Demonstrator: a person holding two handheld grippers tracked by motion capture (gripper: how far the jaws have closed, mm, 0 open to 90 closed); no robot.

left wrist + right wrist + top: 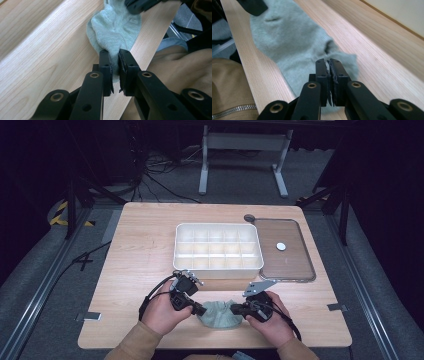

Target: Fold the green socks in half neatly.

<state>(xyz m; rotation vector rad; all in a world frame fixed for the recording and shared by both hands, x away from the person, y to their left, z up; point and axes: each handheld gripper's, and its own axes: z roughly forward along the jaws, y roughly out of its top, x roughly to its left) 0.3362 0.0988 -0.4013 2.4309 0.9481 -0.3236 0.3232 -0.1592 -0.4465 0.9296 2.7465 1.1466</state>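
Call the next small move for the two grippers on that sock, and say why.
Probably lift both ends together just off the table. The left gripper is shut on one end of the grey-green sock and the right gripper on the other end, so both grasps look set. The sock lies bunched near the front edge, short of the white compartment box.

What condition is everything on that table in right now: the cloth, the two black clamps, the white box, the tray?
Sock: bunched, flat on table, pinched at both ends.
Left gripper: shut on sock.
Right gripper: shut on sock.
Divided white box: open, compartments empty.
Brown tray: holds one white disc.
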